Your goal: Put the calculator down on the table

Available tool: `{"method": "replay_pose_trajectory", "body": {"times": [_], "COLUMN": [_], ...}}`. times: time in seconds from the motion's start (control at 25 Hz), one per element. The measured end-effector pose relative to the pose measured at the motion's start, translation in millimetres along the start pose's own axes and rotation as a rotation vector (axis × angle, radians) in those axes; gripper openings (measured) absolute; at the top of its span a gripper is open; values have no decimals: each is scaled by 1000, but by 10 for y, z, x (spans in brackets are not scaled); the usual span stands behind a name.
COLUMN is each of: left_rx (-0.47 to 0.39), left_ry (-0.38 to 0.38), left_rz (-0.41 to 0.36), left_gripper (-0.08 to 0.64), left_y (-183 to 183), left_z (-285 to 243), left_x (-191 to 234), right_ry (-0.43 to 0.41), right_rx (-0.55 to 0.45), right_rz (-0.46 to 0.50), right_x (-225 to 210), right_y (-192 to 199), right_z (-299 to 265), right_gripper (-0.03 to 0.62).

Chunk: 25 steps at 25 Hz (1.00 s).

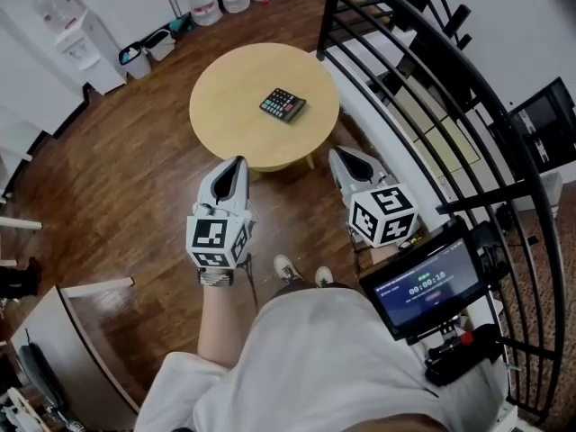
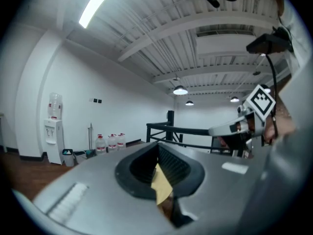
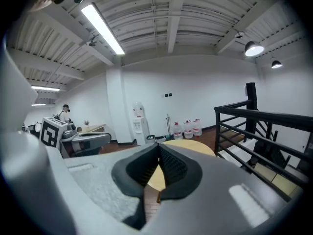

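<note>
head view: calculator [image 1: 283,104] lies flat on round wooden counter [image 1: 225,106]; left tool [image 1: 237,162] and right tool [image 1: 337,154] both closed, empty, well short of it; risk: right tool clipping the nearby black railing [image 1: 490,196].

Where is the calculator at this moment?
In the head view the calculator lies flat on the round table, right of its centre, ahead of the left hand-held gripper and the right hand-held gripper, touching neither.
</note>
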<state>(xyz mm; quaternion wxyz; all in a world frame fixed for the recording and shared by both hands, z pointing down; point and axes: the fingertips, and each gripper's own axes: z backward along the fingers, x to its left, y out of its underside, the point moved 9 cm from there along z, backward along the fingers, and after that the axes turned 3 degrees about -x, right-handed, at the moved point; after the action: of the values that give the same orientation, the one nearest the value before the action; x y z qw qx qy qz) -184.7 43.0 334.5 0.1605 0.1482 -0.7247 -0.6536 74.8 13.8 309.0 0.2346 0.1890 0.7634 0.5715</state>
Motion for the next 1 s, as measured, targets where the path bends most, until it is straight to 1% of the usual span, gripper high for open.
{"method": "replay_pose_trajectory", "body": {"times": [0.16,0.36,0.48,0.64,0.76,0.84,1.0], "left_rx": [23,15,11,-3,-23,-41,-52], "left_ry": [4,7,2,-3,-11,-23,-21], "left_rz": [1,4,3,-7,-30,-42,-51], "left_gripper": [-12,-12,-12,-12,-10,5,5], "left_y": [90,109,124,56,-19,-58,-68], "left_z": [91,162,265,406,525,641,856], "left_x": [-89,-306,-490,-801,-1096,-1306,-1733], "right_ry": [-9,-16,-26,-30,-58,-72,-95], "right_rx": [-11,-4,-20,-54,-81,-88,-109], "right_rz": [4,-4,5,34,45,56,85], "right_x": [4,-22,-9,-20,-30,-30,-21], "right_y": [3,68,89,52,31,51,86], "right_z": [74,258,449,770,1058,1266,1697], "right_gripper": [2,2,2,2,2,2,2]}}
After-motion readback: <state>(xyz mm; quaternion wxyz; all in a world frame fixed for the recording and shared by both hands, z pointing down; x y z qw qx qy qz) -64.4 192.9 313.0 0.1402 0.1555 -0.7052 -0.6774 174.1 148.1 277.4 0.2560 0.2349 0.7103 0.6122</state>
